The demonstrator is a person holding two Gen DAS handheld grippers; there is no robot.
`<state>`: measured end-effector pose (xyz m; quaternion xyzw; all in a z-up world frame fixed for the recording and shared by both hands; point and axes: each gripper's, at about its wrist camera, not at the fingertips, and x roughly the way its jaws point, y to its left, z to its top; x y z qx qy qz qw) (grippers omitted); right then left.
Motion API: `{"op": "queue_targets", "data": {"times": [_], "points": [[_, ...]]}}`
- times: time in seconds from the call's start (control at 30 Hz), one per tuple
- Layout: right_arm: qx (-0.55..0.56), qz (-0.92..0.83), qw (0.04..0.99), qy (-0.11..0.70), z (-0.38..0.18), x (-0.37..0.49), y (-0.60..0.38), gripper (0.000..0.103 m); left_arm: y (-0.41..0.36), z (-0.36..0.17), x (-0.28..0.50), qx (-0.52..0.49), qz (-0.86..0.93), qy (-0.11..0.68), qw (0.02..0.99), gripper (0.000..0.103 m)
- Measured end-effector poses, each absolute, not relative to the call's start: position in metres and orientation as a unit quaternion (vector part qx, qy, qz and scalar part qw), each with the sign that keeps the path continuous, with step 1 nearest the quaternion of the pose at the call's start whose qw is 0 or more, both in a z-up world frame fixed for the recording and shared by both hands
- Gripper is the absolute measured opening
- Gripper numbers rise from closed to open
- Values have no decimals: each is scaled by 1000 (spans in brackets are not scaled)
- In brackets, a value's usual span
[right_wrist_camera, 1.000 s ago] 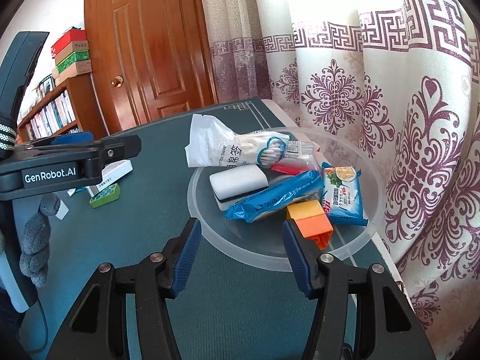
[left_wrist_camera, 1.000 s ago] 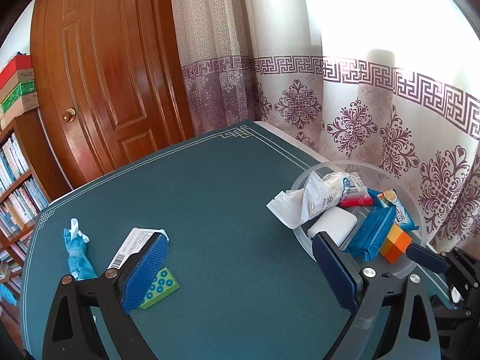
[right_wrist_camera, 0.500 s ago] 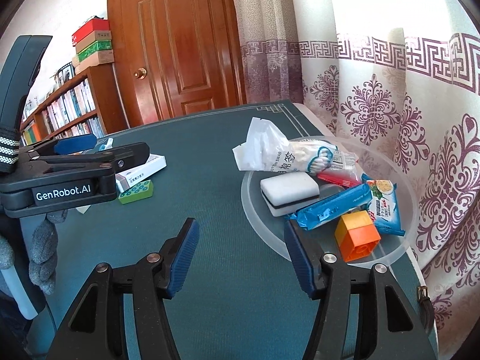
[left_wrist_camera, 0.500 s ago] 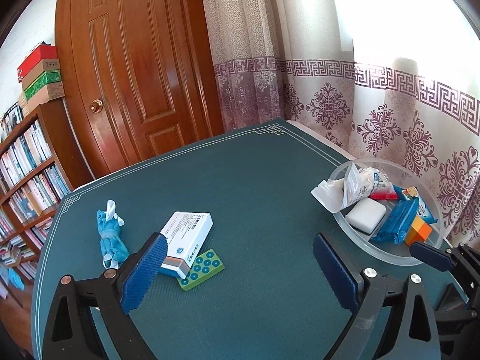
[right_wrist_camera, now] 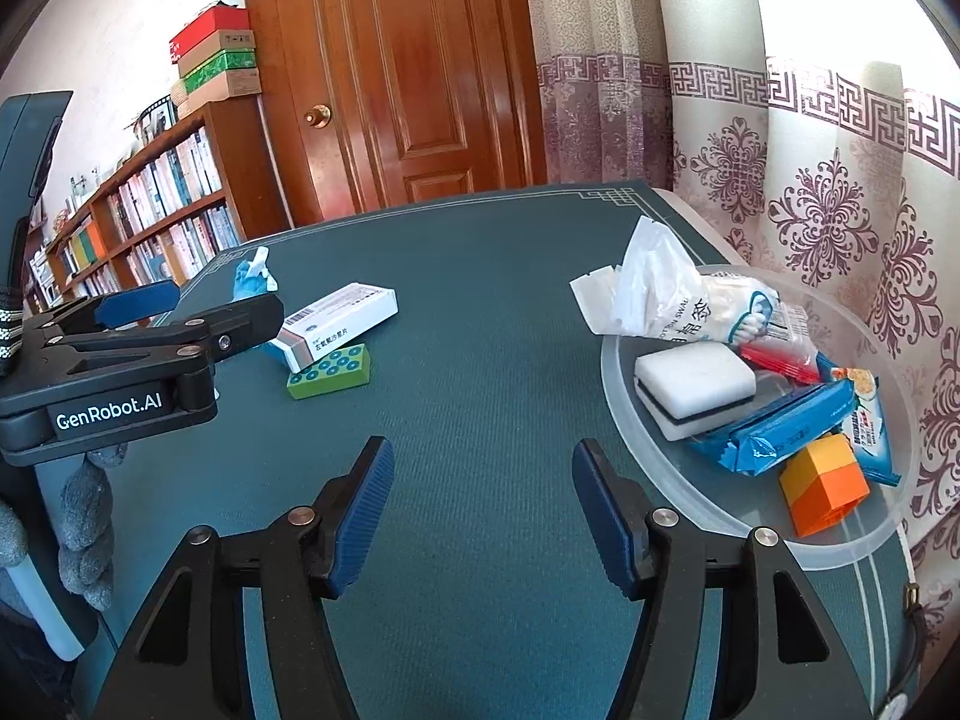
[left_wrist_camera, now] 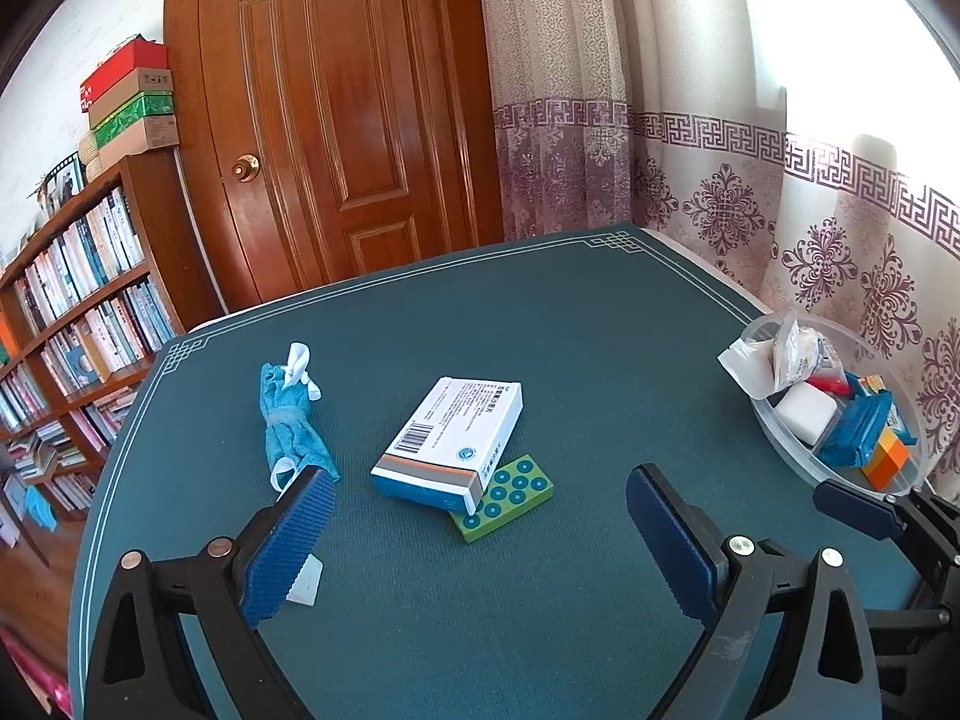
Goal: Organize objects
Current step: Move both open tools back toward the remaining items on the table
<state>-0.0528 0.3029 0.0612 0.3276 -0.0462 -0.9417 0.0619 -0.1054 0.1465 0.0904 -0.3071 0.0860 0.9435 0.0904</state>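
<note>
On the green table lie a white and blue medicine box [left_wrist_camera: 447,441], a green studded block [left_wrist_camera: 507,498] tucked under its near corner, and a rolled blue cloth [left_wrist_camera: 288,420]. My left gripper [left_wrist_camera: 480,534] hovers open just short of them, empty. It shows from the side in the right wrist view as the left gripper [right_wrist_camera: 198,312]. The clear bowl [right_wrist_camera: 750,546] at the right holds a white sponge [right_wrist_camera: 693,387], a blue wrapper [right_wrist_camera: 774,432], an orange block [right_wrist_camera: 825,486] and a swab bag [right_wrist_camera: 678,306]. My right gripper [right_wrist_camera: 480,480] stands open and empty, left of the bowl.
A small white scrap [left_wrist_camera: 306,582] lies by the left finger. The curtain [left_wrist_camera: 780,228] hangs past the right table edge. A wooden door [left_wrist_camera: 360,120] and a bookshelf [left_wrist_camera: 78,324] stand beyond the far and left edges. A gloved hand [right_wrist_camera: 84,540] holds the left gripper.
Both grippers have swung left, away from the bowl. The box, green block and cloth now sit in the middle of the left wrist view. The right jaws stand slightly wider.
</note>
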Motion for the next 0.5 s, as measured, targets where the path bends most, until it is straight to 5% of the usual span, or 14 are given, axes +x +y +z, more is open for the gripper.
{"op": "queue_targets", "data": {"times": [0.5], "points": [[360,-928,97,-29,46,-90,257,64,89,70,-115,-337,939,47,43,101]]}}
